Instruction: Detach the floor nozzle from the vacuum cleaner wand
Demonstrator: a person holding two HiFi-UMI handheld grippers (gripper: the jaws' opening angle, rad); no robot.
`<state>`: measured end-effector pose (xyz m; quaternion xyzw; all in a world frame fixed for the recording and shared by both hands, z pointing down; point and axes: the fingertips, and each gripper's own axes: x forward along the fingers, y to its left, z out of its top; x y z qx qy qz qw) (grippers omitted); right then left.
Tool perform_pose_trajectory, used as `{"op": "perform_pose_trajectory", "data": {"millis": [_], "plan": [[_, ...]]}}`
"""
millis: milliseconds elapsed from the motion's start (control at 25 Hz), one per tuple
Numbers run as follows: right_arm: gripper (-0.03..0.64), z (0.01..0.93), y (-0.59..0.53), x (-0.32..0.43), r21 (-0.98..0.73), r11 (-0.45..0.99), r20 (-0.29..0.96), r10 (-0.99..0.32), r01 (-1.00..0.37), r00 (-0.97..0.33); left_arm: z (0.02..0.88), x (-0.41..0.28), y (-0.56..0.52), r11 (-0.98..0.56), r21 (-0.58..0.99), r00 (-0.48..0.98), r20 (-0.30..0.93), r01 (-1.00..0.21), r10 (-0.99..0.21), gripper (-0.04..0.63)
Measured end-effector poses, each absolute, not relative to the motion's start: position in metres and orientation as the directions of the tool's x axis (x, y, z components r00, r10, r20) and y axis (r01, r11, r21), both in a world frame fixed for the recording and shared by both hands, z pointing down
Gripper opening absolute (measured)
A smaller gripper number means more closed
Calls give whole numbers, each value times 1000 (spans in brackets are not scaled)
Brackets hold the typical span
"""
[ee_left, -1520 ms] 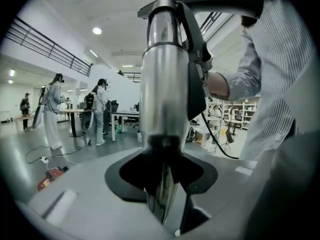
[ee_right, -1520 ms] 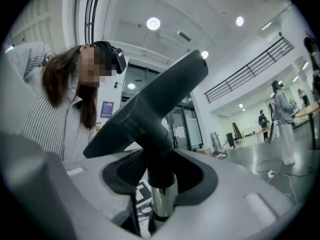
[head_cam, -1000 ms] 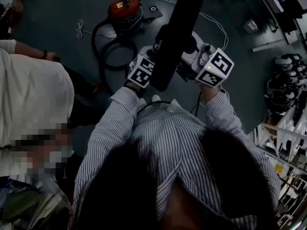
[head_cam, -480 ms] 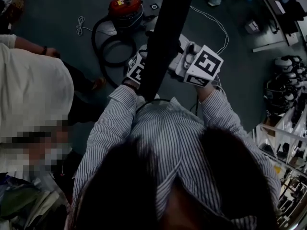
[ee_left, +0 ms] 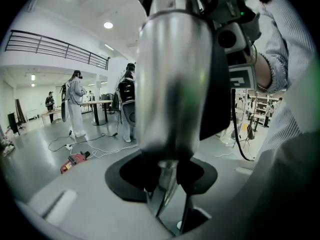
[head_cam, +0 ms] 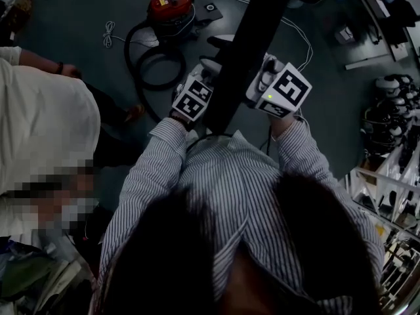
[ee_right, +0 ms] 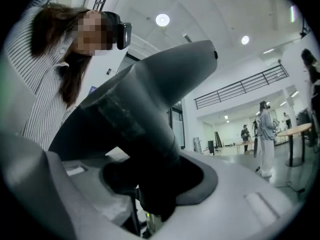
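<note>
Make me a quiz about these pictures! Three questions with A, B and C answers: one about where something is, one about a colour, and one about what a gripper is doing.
1. Where is the red vacuum cleaner?
A. On the floor
B. On a table
C. In the person's arms

2. What colour is the floor nozzle?
A. Yellow
B. Black
C. Pink

3. What is the left gripper doing?
A. Hanging open and empty
B. Clamping a cable
C. Clamping the wand

Answers:
1 A: the head view shows it standing down on the floor, beyond the grippers.
2 B: it looks black in the head view.
3 C: the left gripper view shows the shiny metal tube sitting tight between its jaws.
</note>
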<state>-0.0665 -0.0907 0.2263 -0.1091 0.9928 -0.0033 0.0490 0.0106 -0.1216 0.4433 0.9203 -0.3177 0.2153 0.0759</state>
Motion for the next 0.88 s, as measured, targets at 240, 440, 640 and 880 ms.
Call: {"op": "perform_pose_trajectory", "data": {"millis": [240, 440, 640, 880], "plan": [[153, 222, -103, -48, -77, 971, -96, -233, -226, -968, 437, 19, -116, -810, 26, 751, 393, -586, -531, 152], [152, 221, -102, -41, -130, 985, -49, -119, -112, -992, 431, 25, -107, -859, 46, 813, 353, -509, -463, 155], [150, 215, -103, -30, -155, 988, -36, -25, -20, -999, 424, 32, -101, -891, 71, 864, 291, -448, -411, 155], [144, 199, -135, -10, -148, 969, -69, -209, -197, -976, 403, 30, -112, -858, 88, 851, 208, -507, -482, 153]]}}
